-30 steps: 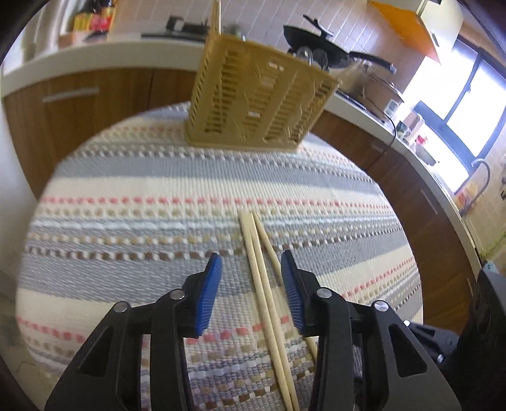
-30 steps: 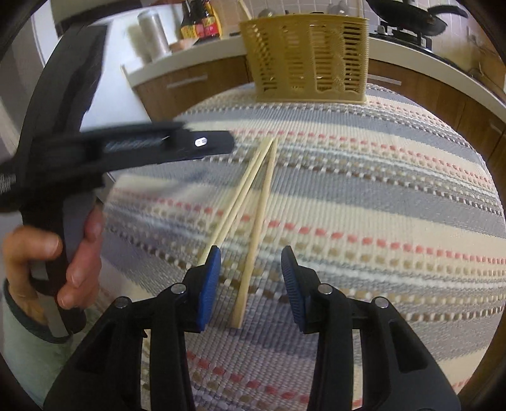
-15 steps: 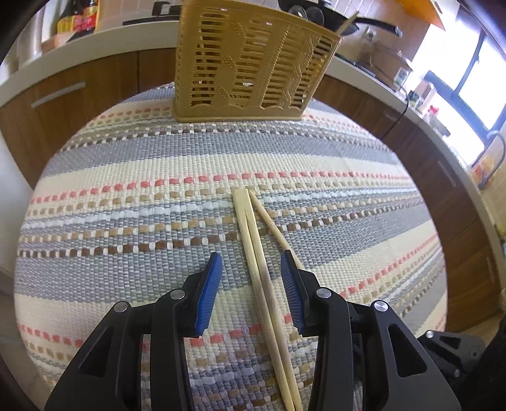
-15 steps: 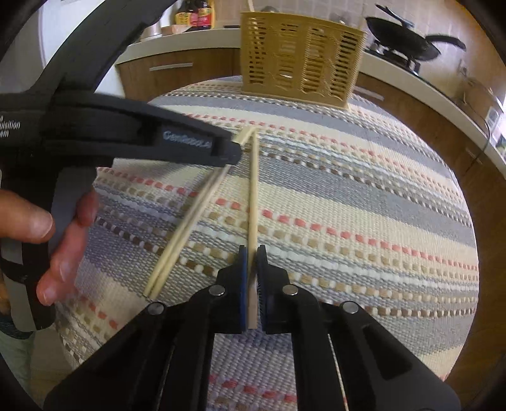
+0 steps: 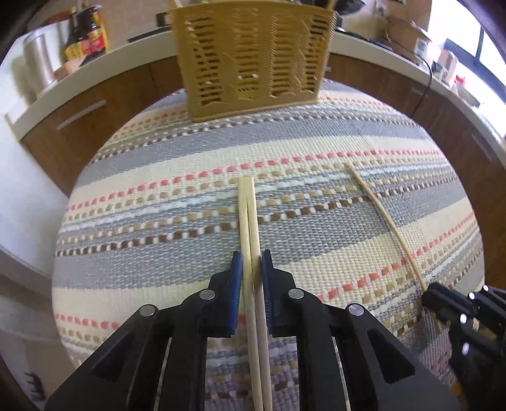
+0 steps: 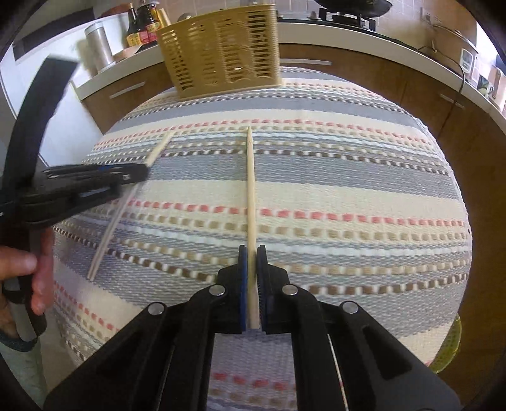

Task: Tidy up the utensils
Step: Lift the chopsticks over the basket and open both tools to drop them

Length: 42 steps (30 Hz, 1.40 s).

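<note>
**me:** While I'm squeezing the pair of chopsticks (image 5: 249,221) with my left tongs (image 5: 252,268), the pads are pinching both sticks side by side, tips pointing at the slotted basket (image 5: 253,60). My right tongs (image 6: 252,262) are clamping down on the single chopstick (image 6: 250,189), also aimed that way. All three are sitting low over the striped cloth (image 5: 158,177); can't tell if they're touching it or just off it.

**other guy:** So how far along are you?

**me:** Barely going, I reckon. Everything's gripped, nothing's dropping into the basket yet. It's standing at the far edge of the cloth, well apart from both grippers, so the carrying and tipping in is what's remaining. Something's poking out of its top in the left view, too blurry to name.

**other guy:** Anything blocking?

**me:** Not really. Bottles (image 6: 142,28) and a metal canister (image 6: 99,47) are sitting on the counter behind, a pan (image 6: 351,4) further right. Mostly I'm watching my two hands crowding each other.
</note>
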### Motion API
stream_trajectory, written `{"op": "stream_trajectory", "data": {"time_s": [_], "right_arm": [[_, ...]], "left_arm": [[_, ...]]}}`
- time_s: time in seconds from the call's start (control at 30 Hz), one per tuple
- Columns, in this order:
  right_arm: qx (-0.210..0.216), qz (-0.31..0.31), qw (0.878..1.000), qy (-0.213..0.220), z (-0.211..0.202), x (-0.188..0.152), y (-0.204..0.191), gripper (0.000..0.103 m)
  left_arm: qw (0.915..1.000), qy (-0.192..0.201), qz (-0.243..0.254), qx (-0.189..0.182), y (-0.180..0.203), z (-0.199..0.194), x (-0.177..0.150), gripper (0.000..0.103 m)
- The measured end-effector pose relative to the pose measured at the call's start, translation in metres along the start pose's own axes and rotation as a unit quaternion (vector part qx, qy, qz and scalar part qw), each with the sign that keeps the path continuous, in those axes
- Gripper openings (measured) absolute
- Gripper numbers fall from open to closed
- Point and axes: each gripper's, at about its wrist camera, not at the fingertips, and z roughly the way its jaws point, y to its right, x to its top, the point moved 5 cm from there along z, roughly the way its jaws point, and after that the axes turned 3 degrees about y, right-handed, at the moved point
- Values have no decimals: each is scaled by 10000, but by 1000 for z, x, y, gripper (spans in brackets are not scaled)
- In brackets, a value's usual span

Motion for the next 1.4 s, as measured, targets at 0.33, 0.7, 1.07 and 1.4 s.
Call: {"op": "stream_trajectory", "data": {"time_s": [0.33, 0.7, 1.07, 1.4], "right_arm": [[734, 263, 9965, -284, 2, 31, 18, 18], [609, -297, 9943, -824, 33, 87, 5, 35], [222, -665, 9768, -2024, 79, 89, -10, 6], [1471, -320, 9790, -1374, 43, 116, -6, 4]], "left_arm": [[9993, 120, -230, -284, -19, -7, -1, 10], [9986, 223, -149, -464, -19, -10, 1, 11], [9981, 371, -144, -472, -23, -13, 12, 11], [9834, 1458, -535, -938, -39, -66, 49, 10]]}}
